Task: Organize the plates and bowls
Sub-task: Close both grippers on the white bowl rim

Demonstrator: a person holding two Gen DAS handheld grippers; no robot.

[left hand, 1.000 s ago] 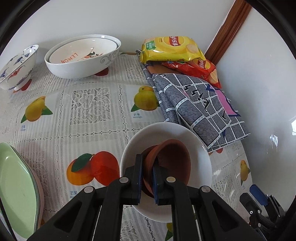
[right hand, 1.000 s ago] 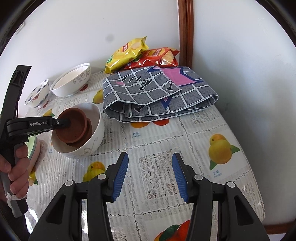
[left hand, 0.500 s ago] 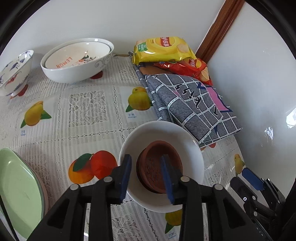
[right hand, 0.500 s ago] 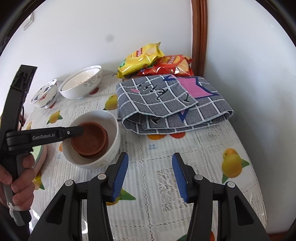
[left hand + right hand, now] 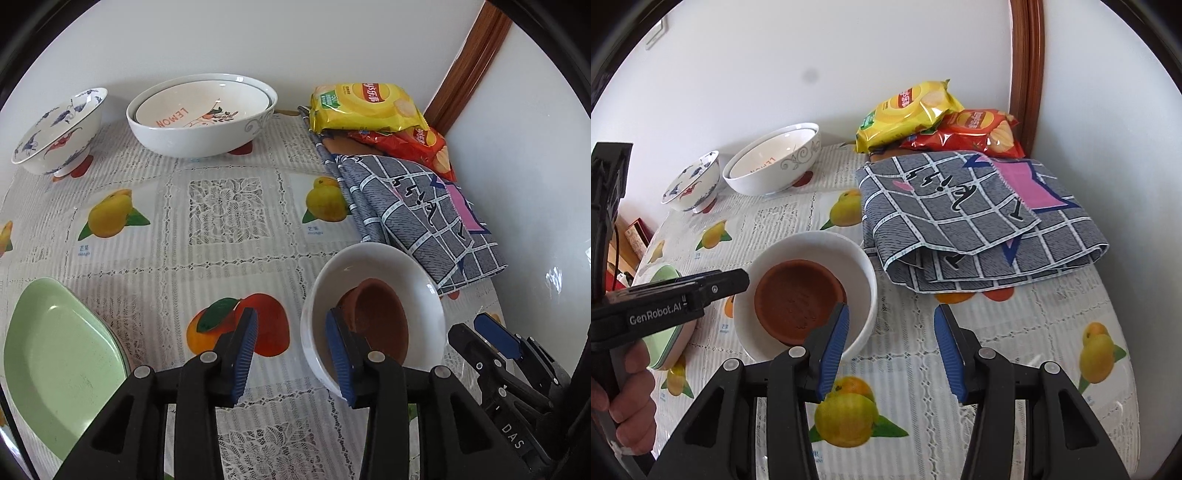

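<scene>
A brown clay bowl [image 5: 380, 317] lies nested in a small white bowl [image 5: 369, 258] on the fruit-print tablecloth. My left gripper [image 5: 291, 314] hovers open just left of that white bowl, with only its near rim showing between the pads and nothing gripped. In the right wrist view the brown bowl [image 5: 798, 299] and white bowl [image 5: 866, 269] sit right ahead. My right gripper [image 5: 891, 310] is open and empty, its left pad over the white bowl's rim. A green plate [image 5: 55, 350] lies at the left on a pink one.
At the back stand a large white bowl [image 5: 199, 136] with a "LEMON" bowl nested inside and a blue-and-red patterned bowl [image 5: 59, 140]. A folded checked cloth [image 5: 979, 229] and two crisp bags [image 5: 908, 110] fill the back right by the wall. A hand [image 5: 628, 398] holds the left gripper.
My left gripper opened and let go of the brown bowl, which now rests in the white bowl, then drew back to the left. My right gripper moved left toward the white bowl.
</scene>
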